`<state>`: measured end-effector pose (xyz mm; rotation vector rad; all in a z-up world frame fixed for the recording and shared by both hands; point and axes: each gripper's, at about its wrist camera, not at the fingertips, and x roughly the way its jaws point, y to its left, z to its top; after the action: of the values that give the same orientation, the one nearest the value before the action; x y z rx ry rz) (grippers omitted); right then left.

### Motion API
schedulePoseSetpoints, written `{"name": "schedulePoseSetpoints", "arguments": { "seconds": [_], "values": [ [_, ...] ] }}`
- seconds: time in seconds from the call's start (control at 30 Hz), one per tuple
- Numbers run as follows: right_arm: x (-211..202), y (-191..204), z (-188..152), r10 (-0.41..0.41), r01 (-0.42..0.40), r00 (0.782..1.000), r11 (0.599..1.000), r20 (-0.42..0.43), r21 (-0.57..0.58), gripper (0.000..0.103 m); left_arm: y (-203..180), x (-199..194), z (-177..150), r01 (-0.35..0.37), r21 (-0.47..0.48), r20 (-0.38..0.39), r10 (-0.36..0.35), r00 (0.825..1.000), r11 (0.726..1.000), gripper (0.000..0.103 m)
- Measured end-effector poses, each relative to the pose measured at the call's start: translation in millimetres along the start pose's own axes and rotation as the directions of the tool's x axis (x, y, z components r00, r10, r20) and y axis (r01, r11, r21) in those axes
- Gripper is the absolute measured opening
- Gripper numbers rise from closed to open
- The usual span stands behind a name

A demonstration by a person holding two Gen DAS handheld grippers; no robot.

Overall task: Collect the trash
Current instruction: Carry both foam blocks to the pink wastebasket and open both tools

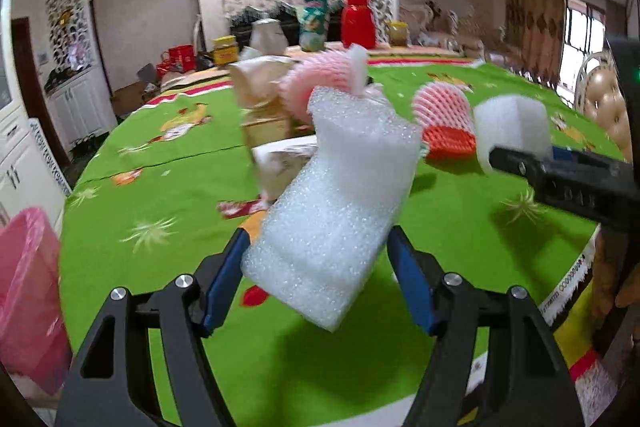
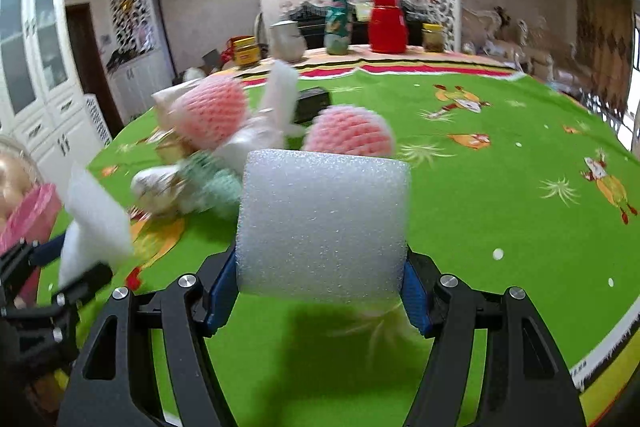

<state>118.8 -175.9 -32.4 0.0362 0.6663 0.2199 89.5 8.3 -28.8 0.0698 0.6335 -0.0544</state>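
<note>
Hauling two foam blocks off the table

Left gripper [image 1: 320, 283] and right gripper [image 2: 320, 287] each clamp a foam block [image 1: 336, 203]; next, drop both into the pink bin [image 1: 28, 303] left of them.

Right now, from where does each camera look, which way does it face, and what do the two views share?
Left wrist: sits on the left gripper, looks along its fingers across the green table at its held foam piece; the right gripper shows at right.
Right wrist: sits on the right gripper, faces its foam block; the left gripper shows at left.
Shared: table, pink foam nets, red flask, pink bin.
</note>
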Motion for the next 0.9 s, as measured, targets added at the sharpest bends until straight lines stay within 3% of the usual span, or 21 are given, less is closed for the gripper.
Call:
{"name": "schedulePoseSetpoints", "arguments": {
  "seconds": [0.3, 0.57, 0.73, 0.9],
  "values": [
    [-45.8, 51.5, -17.8, 0.029, -0.026, 0.998, 0.999, 0.055, -0.045, 0.063, 35.6, -46.3, -20.7, -0.010, -0.063, 0.083, 0.015, 0.996, 0.998, 0.069],
    [-41.1, 129.9, 1.5, 0.155, -0.140, 0.986, 0.973, 0.068, -0.182, 0.063, 99.1, -75.0, -20.1, -0.108, -0.145, 0.119, 0.126, 0.985, 0.983, 0.069],
    [-35.2, 191.0, 5.9, 0.262, -0.237, 0.963, 0.934, 0.060, -0.267, 0.063, 153.2, -101.7, -26.7, -0.234, -0.189, 0.132, 0.261, 0.956, 0.954, 0.069],
    [-32.3, 256.4, 6.8, 0.386, -0.350, 0.922, 0.869, 0.039, -0.349, 0.063, 211.6, -127.0, -35.5, -0.344, -0.241, 0.114, 0.379, 0.918, 0.907, 0.069]
  ]
}}
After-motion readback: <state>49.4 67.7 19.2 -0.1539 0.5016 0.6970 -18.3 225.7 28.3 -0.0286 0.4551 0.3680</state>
